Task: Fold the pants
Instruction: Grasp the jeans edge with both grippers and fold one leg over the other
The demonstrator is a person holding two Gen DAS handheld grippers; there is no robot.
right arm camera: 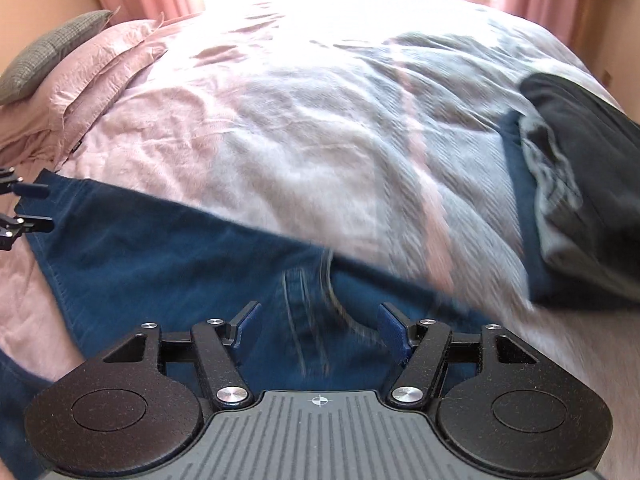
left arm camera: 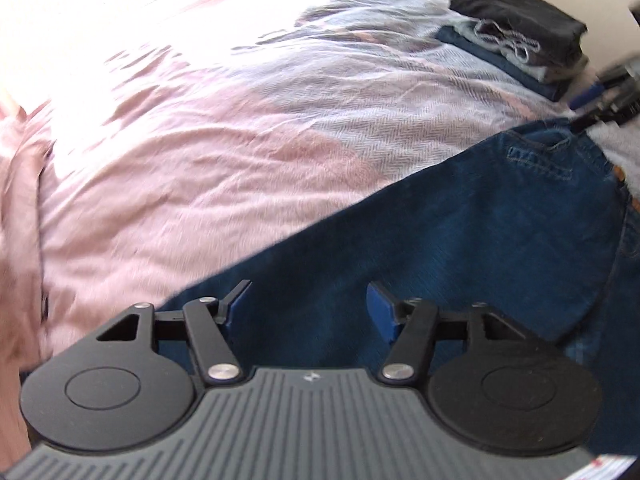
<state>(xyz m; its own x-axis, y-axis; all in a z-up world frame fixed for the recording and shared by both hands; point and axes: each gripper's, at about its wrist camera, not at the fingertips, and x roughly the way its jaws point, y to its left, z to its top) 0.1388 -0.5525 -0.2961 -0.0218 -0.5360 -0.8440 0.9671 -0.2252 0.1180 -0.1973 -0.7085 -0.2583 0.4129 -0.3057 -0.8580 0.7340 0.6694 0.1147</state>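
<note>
Your blue jeans lie spread along the near edge of the bed, on top of the pink duvet and the grey herringbone throw, so you have a broad, soft surface to fold on. The waist end with its stitched pocket sits under your right tongs, and the leg end stretches away to the other side, where your left tongs are.

Both tongs tilt down over the denim. Each pair stands partly open, blue pads apart, with cloth showing in the gap but nothing pinched; neither has a hold yet. That half-open set suits sliding a pad under an edge before closing.

In the right wrist view you can see the left tongs at the hem corner of the jeans, which looks like the sensible place to take the leg end and carry it toward the waist.

The stack of folded clothes, dark garments on a blue one, waits at the far corner of the bed, well apart from the jeans, likely where these go once folded. Both views are smeared, so exact contact is uncertain.
</note>
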